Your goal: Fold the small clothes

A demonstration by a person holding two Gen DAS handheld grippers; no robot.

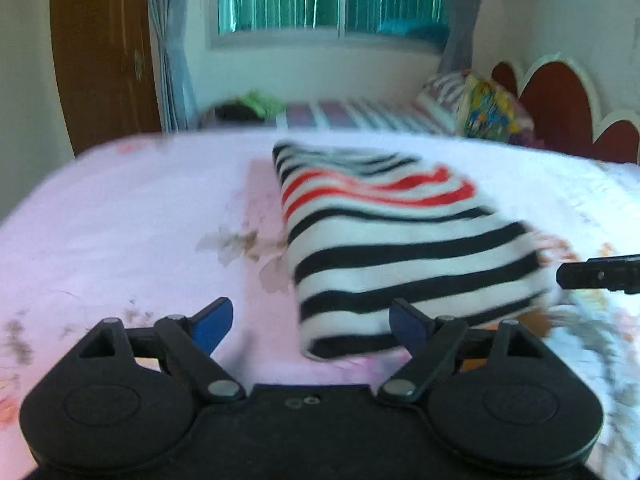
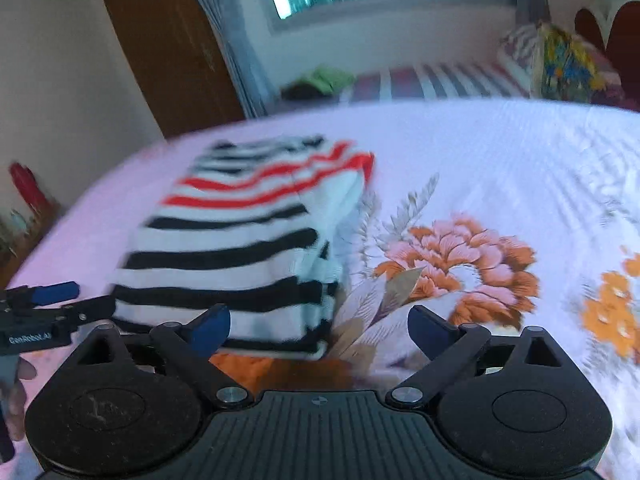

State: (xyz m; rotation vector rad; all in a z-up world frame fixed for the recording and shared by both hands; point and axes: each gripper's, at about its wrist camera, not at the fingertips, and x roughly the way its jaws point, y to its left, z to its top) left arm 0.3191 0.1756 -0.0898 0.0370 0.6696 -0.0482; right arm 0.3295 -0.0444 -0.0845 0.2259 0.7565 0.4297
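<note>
Striped knit garment (image 1: 384, 240) lies folded into a thick soft rectangle on the bed (image 1: 120, 220); black/white bands, red bands at its far end. Sheet is pale pink cotton with an orange floral print (image 2: 460, 264). Left gripper (image 1: 310, 326) spread wide, empty, at the garment's near edge. Right gripper (image 2: 318, 330) likewise released, blue-tipped fingers (image 2: 210, 328) over the near corner. Both views motion-blurred.
</note>
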